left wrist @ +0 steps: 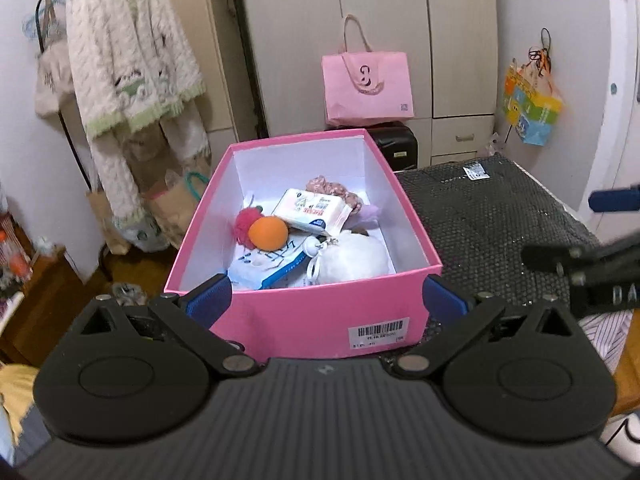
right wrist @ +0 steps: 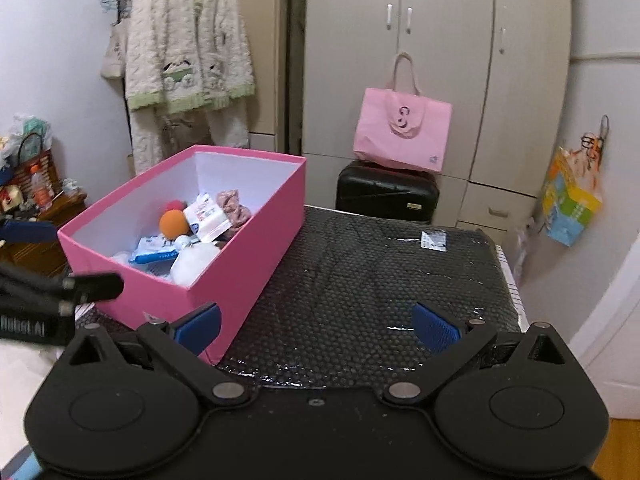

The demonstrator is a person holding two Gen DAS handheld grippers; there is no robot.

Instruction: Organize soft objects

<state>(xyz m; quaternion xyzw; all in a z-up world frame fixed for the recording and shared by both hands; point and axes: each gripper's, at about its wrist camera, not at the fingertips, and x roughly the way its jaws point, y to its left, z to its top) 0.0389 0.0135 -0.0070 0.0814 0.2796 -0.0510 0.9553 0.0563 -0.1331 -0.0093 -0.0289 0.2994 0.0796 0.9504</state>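
Rectangular pink cardboard box [left wrist: 316, 312] — fluffy contents

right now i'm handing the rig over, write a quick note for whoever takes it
Left claw: open, empty, its fingers on either side of the near end of the pink box.
Right claw: open, empty, over the black mat, right of the box.
In the box: orange ball, red pompom, tissue packs, scrunchie, white plush.
Done: no soft items are visible on the mat; they appear to be all boxed.
Left: probably only moving or closing the box; no lid in view.
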